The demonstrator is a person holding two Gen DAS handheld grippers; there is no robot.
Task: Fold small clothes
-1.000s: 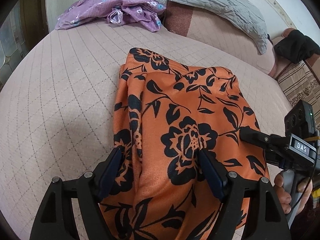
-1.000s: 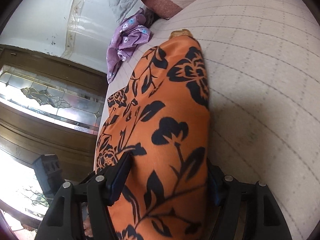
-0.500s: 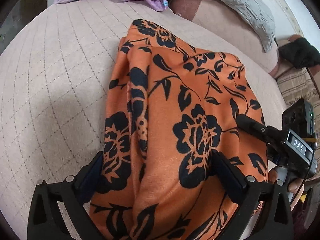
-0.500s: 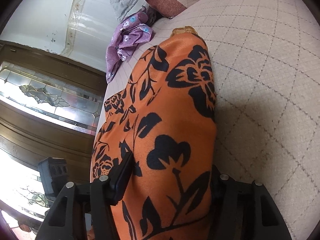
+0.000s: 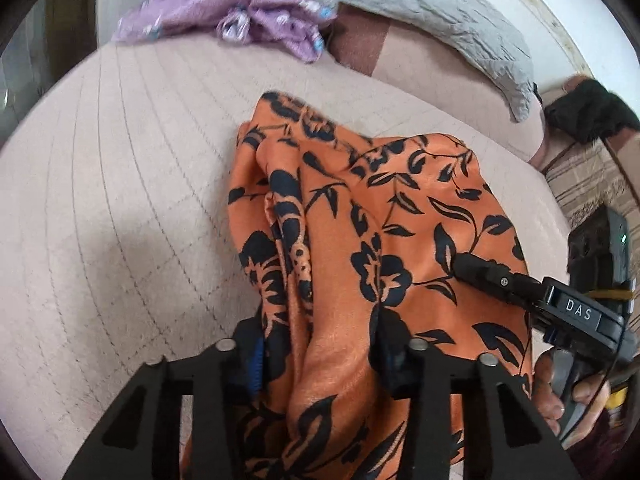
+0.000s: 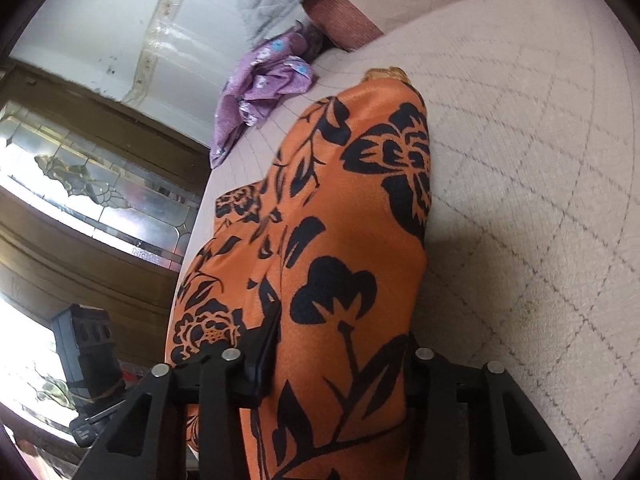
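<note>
- While its jaws were closing, the left gripper (image 5: 320,354) had a bunched fold of the orange floral garment (image 5: 360,240) between its two fingers, and both pads pressed into the cloth.
- Ahead of the left fingers, the garment ran away across the quilted bed cover (image 5: 120,200), rumpled into lengthwise ridges, with its far corner lying flat on the cover.
- To the right of the left gripper, the right gripper (image 5: 468,266) reached in from the side with one black finger lying on top of the cloth; a white label reading DAS showed on its body.
- Below that body, the person's hand (image 5: 560,396) wrapped the handle.
- In the right wrist view, the right gripper (image 6: 340,356) was also closing, with a thick fold of the garment (image 6: 340,220) filling the gap; the left finger (image 6: 266,344) bore against the cloth, and the right finger was mostly hidden behind the fold.
- Beyond the right fingers, the fold rose as a long hump and ended at a narrow edge (image 6: 386,74) resting on the bed cover (image 6: 520,160).
- To the left of the right gripper, part of the left gripper's body (image 6: 90,344) was visible beside the garment.
- Farther out, a crumpled purple floral cloth (image 5: 240,16) lay at the far edge of the bed, well apart from the orange garment.
- Beside it, a grey quilted pillow (image 5: 420,12) rested on a pink bolster (image 5: 420,68).
- At the far right, a dark object (image 5: 592,114) was too blurred to identify.
</note>
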